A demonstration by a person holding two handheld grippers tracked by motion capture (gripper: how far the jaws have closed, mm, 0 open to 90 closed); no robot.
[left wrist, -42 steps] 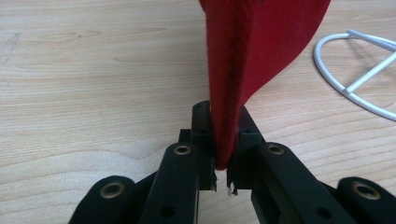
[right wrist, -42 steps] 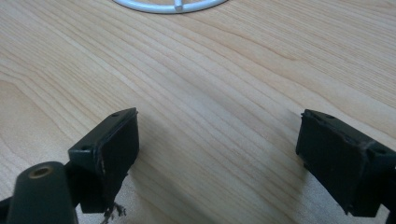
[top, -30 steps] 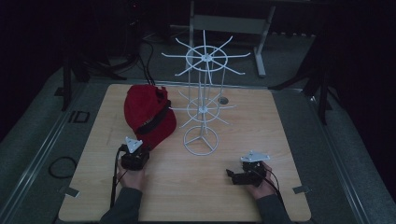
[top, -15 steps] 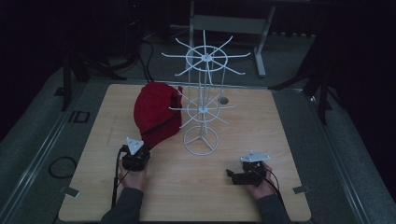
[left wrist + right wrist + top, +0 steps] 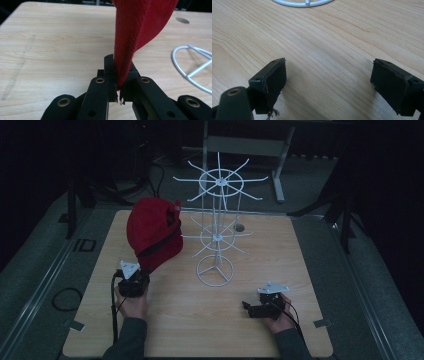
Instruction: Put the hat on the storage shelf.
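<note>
We see a pale wooden table [image 5: 310,270] mid-frame, with a small round hole [image 5: 239,227] toward its upper edge. A black cable loop [image 5: 62,298] lies lower left, and a grey metal frame [image 5: 280,170] stands top centre.

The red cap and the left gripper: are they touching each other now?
Touching. In the left gripper view, the red cap hangs down between the jaws of the left gripper, which are shut on its fabric edge.

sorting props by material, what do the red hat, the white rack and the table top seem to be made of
Red hat: looks like knitted fabric, matte, with ribbed rows and a fuzzy edge.
White rack: probably metal wire with a smooth white coating; thin rods and ring base.
Table top: pale wood or wood-look laminate; grain lines show, low sheen.
</note>
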